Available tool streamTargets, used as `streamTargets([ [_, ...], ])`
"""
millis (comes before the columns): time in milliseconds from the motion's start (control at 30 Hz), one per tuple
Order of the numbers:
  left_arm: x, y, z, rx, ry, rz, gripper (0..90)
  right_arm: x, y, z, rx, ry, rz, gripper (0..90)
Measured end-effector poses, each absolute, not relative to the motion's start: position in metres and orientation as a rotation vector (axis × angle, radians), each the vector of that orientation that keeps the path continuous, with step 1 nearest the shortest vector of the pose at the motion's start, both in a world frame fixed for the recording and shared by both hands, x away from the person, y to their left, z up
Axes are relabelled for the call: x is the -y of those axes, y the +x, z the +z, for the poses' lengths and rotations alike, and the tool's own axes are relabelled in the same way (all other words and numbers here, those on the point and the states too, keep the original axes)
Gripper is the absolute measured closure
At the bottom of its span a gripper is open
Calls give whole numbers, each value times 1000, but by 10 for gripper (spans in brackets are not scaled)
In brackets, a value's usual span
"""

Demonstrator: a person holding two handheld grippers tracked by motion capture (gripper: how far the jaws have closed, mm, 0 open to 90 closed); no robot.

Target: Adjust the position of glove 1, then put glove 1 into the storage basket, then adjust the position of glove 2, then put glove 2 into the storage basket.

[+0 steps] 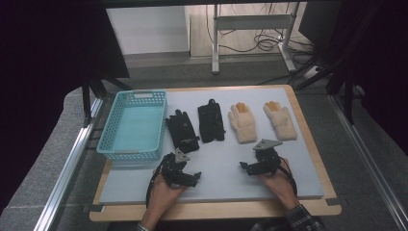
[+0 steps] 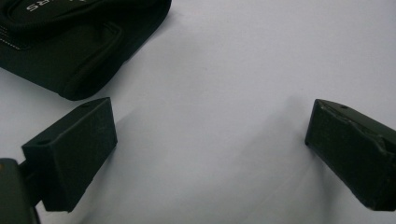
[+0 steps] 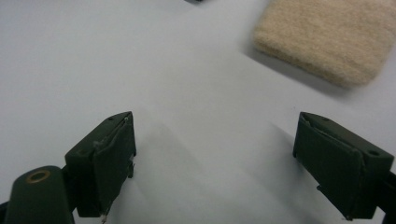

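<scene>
Left claw (image 2: pixel 210 149) near lettered black glove (image 2: pixel 70 42).

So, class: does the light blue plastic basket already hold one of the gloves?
No, the light blue plastic basket is empty; two black gloves and two cream fleece gloves lie beside it.

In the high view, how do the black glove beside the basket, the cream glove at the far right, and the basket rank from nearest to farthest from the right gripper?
From the right gripper:
1. Far-right cream glove, just beyond it.
2. Black glove, across to the left.
3. Basket, at the left edge.

Overhead view; tong cameras near mat (image 1: pixel 216 163)
</scene>
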State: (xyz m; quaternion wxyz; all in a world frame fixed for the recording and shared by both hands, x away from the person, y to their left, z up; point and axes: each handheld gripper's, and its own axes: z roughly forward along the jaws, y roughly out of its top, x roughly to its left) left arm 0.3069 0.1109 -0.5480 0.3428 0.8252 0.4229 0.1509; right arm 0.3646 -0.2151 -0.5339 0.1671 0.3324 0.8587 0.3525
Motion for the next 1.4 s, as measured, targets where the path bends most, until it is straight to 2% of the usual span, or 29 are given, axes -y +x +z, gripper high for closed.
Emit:
streamTargets([
  [600,-111,307,-548,-1102,2141,393,25,215,365,-535,-2437,963,994,95],
  [1400,-111,307,-548,-1101,2141,391,26,215,366,-534,-2439,973,998,105],
])
